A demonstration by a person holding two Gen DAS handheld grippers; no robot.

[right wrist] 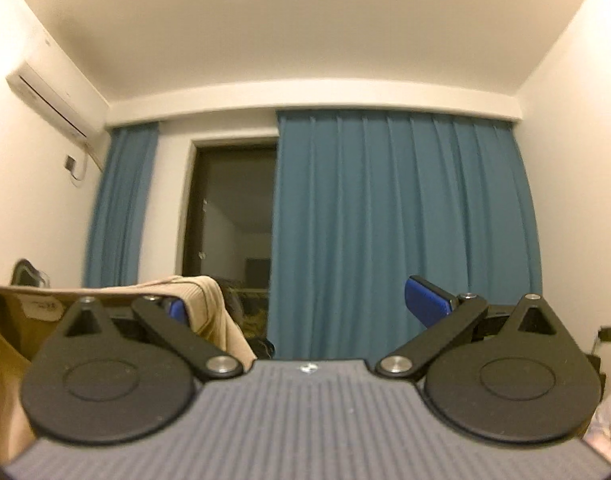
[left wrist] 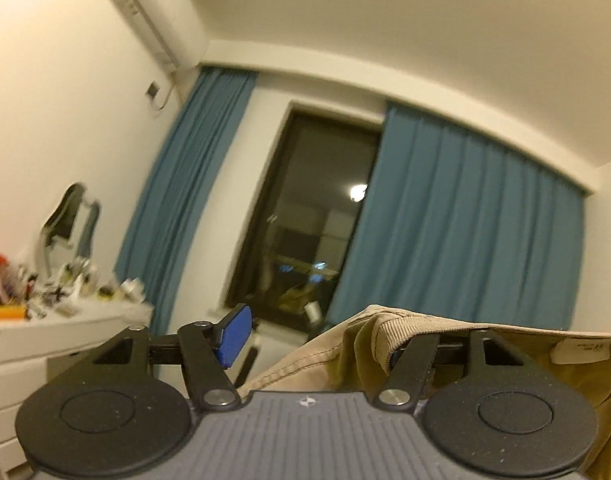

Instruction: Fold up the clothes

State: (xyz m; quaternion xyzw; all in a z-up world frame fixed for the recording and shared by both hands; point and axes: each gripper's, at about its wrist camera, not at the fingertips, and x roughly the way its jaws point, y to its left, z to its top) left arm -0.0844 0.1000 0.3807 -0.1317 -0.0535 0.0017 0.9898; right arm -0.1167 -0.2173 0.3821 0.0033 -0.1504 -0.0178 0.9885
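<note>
Before blue curtains [right wrist: 385, 220], both grippers' jaws stand wide open, the khaki trousers' waistband [left wrist: 409, 324] merely draped over the left gripper's [left wrist: 317, 336] right finger and the right gripper's [right wrist: 309, 304] left finger, likely to slide off if either tilts.

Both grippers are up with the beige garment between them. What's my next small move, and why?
Probably shut both grippers before lowering. The beige garment only drapes over the left gripper's right finger and the right gripper's left finger. Both stand wide open, so the cloth looks likely to slip.
</note>
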